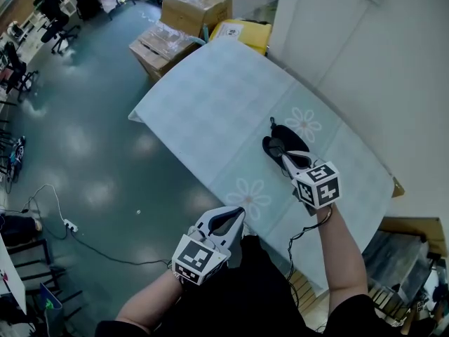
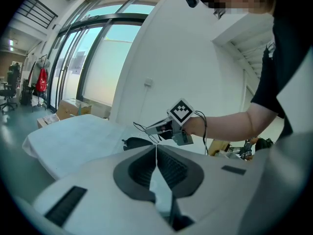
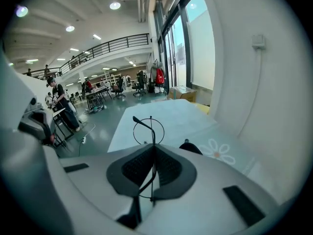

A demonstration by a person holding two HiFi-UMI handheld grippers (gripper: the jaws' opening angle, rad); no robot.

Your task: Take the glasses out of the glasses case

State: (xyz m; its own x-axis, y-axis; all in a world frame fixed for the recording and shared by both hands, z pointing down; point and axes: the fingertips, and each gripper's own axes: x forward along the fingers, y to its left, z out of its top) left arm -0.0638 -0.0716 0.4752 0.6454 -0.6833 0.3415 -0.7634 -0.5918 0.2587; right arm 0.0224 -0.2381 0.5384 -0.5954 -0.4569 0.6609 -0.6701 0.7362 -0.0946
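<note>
The black glasses case (image 1: 287, 133) lies open on the pale flowered tablecloth (image 1: 224, 97), near the table's right side. My right gripper (image 1: 287, 158) hovers just at the case's near end, shut on thin wire-framed glasses (image 3: 148, 129). One round lens rim and a temple tip stick out past the jaws in the right gripper view, with the case (image 3: 191, 147) just below and to the right. My left gripper (image 1: 226, 222) is shut and holds nothing, off the table's near edge. In the left gripper view, the right gripper (image 2: 157, 129) and the case (image 2: 138, 143) show ahead.
Cardboard boxes (image 1: 184, 21) and a yellow package (image 1: 243, 32) stand on the floor past the table's far end. A white wall (image 1: 365, 55) runs along the right side. A cable (image 1: 77, 239) lies on the grey-green floor at left.
</note>
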